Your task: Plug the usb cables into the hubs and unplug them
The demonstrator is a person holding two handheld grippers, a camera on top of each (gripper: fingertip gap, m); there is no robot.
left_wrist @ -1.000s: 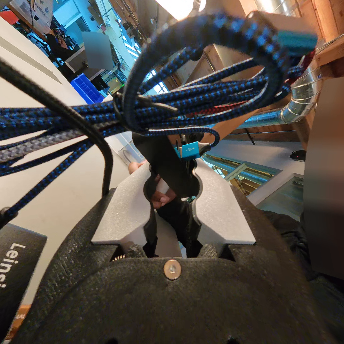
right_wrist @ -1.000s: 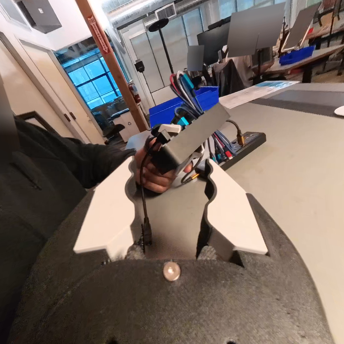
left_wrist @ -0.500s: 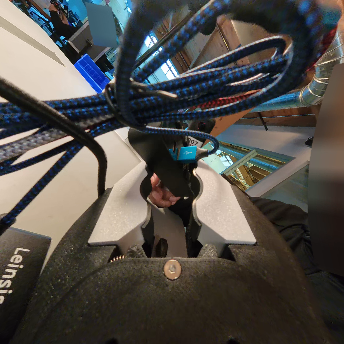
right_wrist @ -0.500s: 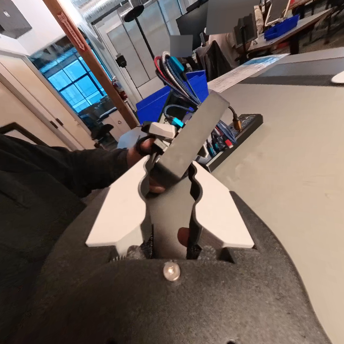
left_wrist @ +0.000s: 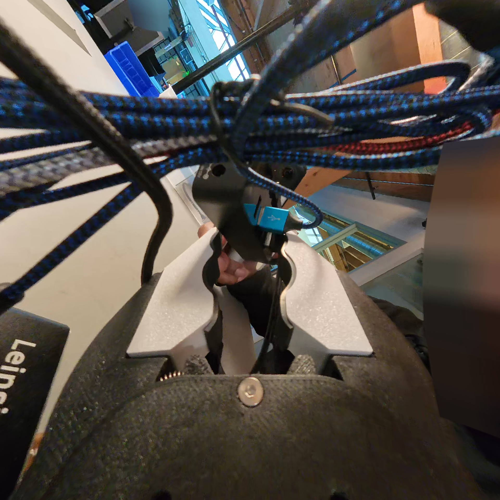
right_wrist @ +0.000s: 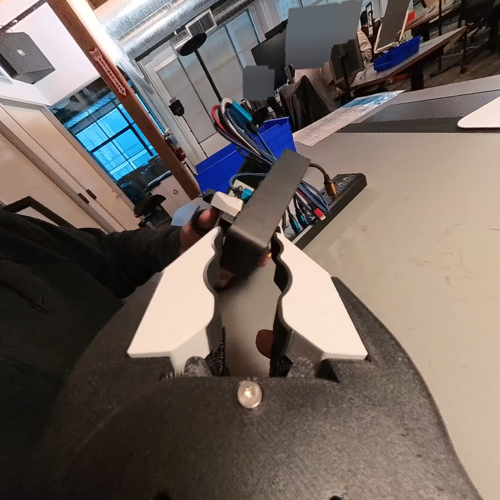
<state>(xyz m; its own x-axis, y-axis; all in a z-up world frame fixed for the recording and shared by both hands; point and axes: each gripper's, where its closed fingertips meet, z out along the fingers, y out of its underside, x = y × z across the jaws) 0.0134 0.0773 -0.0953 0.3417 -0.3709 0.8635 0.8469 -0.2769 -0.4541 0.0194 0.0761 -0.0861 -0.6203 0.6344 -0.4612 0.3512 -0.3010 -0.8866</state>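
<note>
Though crowded by a blue braided cable bundle [left_wrist: 270, 127] across the upper half of the left wrist view, enough seen lower centre: left gripper [left_wrist: 249, 240] with jaws narrow, tips flanking the lower end of a dark hub [left_wrist: 224, 211]. Just above the right tip, a teal plug [left_wrist: 267, 217] against the hub's side; seated or only touching, impossible to say. Likewise unclear whether those jaws pinch anything. Through the gap, a thin black lead [left_wrist: 273, 297] and part of a hand [left_wrist: 232, 270], mostly hidden. Bundle ends cut off at both frame edges.

Clearer from the right wrist view: right gripper [right_wrist: 247, 240] closed narrowly onto the near end of the hub [right_wrist: 270, 200], held off the table [right_wrist: 405, 216] and slanting toward upper right. Left of centre, a white fingertip [right_wrist: 226, 204] of the other gripper beside the teal plug [right_wrist: 246, 194], its port out of sight behind the hub. Behind, a black power strip [right_wrist: 349, 182] with more plugs, partly covered. Top centre, the looped bundle [right_wrist: 232, 116] before a blue bin [right_wrist: 276, 135].
</note>
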